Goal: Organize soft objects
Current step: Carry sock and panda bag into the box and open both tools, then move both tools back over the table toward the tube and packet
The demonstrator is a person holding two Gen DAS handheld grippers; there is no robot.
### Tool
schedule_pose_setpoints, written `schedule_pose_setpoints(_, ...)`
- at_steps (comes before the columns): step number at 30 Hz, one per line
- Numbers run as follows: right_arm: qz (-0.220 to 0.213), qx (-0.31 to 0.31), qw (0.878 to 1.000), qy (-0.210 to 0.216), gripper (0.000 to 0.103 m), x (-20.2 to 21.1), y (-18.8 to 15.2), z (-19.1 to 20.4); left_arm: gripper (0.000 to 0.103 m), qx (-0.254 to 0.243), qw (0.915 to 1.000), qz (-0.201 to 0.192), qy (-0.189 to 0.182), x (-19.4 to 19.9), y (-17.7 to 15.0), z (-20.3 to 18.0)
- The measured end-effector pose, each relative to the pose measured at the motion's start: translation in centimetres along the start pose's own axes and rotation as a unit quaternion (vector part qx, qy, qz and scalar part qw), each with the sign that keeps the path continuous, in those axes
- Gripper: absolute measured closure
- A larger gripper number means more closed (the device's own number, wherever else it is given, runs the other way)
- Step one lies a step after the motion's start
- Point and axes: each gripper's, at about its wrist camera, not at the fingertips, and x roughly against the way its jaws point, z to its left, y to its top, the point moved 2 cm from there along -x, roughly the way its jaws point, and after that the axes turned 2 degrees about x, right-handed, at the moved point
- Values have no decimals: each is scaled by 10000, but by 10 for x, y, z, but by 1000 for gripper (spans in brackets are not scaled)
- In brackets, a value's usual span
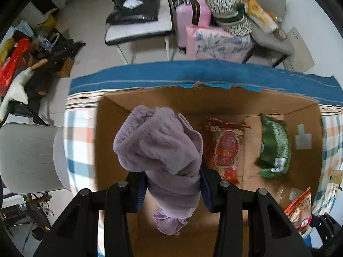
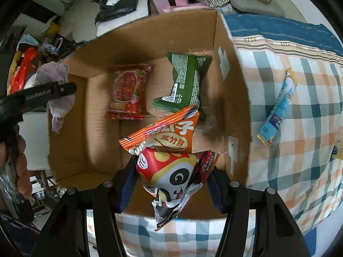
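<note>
A plaid-covered worktop (image 2: pixel 300 128) carries an open cardboard box (image 2: pixel 233 98); a blue packet (image 2: pixel 278 105) lies at the box's three o'clock.

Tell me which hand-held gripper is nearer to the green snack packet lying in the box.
Right. The right hand-held gripper, shut on the orange panda packet, hangs just short of the green packet. The left hand-held gripper, holding the purple cloth, is over the box's opposite side.

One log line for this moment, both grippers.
left gripper: shut on purple cloth | right gripper: shut on panda snack bag | both over cardboard box
</note>
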Motion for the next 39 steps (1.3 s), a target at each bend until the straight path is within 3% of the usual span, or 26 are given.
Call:
schedule_pose_setpoints(6,183,-109,9996,-184,41,-32,11,-3,63,-197,9995,248,55,-32,19,-9)
schedule_pose_setpoints(16,218,-20,9993,-290,33,-40,14,-1,59,-57,9991,427,25,-41,31,-4)
schedule_pose_setpoints(20,147,39,9994,-315,29,-27,12,3,43,96,9993,371,-52,-32,29,2)
schedule_pose_setpoints(25,-36,170,9992,-369,10,-6,8,11,15,219,9995,182,-169,-8,22,9)
schedule_pose_setpoints(27,-111,223,9989,-389,0,1,6,12,9,252,9993,97,-240,4,15,10)
schedule_pose_setpoints(35,-454,455,9952,-737,0,30,-9,15,5,376,9978,-305,-442,49,-46,15)
schedule_pose_setpoints(39,-568,547,9931,-863,0,41,-23,15,5,285,9974,-568,-333,72,-84,13)
